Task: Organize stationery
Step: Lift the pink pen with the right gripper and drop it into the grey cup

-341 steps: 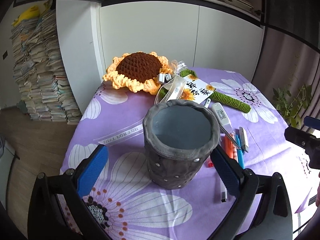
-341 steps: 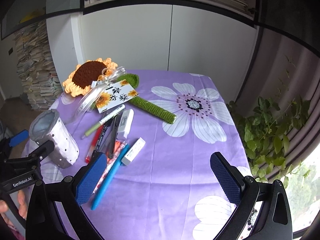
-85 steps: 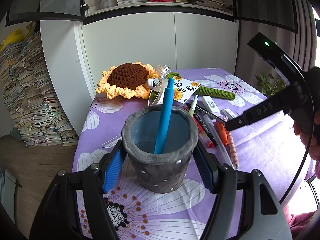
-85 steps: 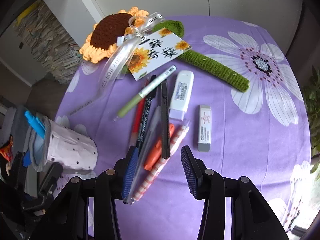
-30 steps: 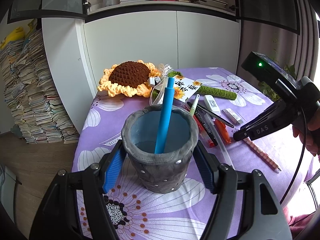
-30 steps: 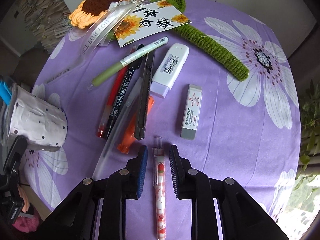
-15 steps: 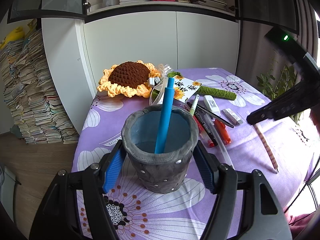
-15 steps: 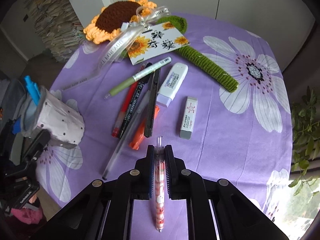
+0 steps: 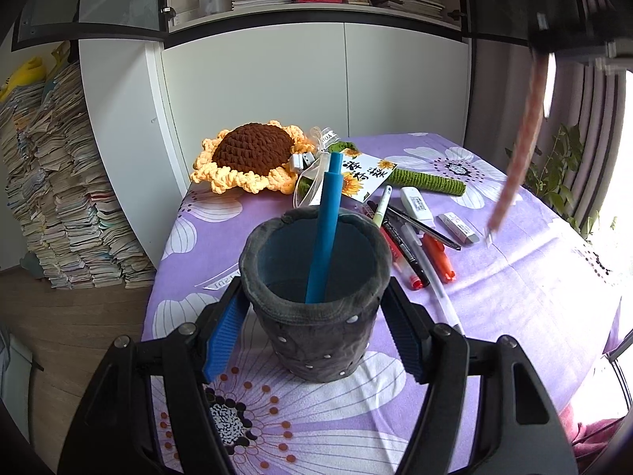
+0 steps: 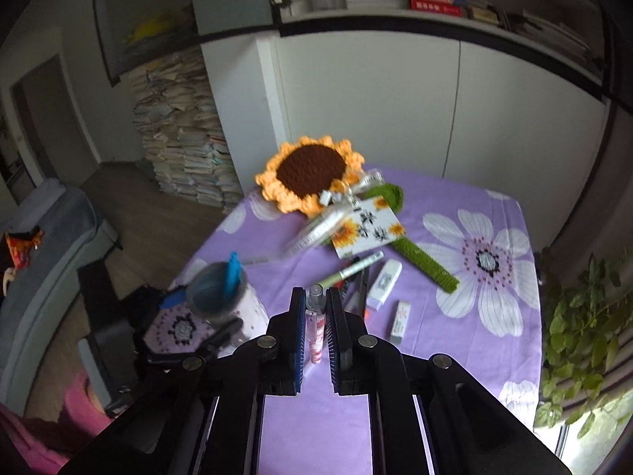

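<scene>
Right gripper [image 10: 315,330] clamps pink patterned pen [image 10: 315,326], long axis along fingers. Pen holder [image 10: 215,291] sits at 9 o'clock, pinched by left gripper [image 9: 314,328].

The pink pen [image 9: 522,134] is motion-blurred in the left wrist view, its upper end lost in the dark right tool at the frame's corner. The blue pen's [image 9: 322,233] lower end is hidden inside the holder [image 9: 316,340]. Pen labels are illegible.
</scene>
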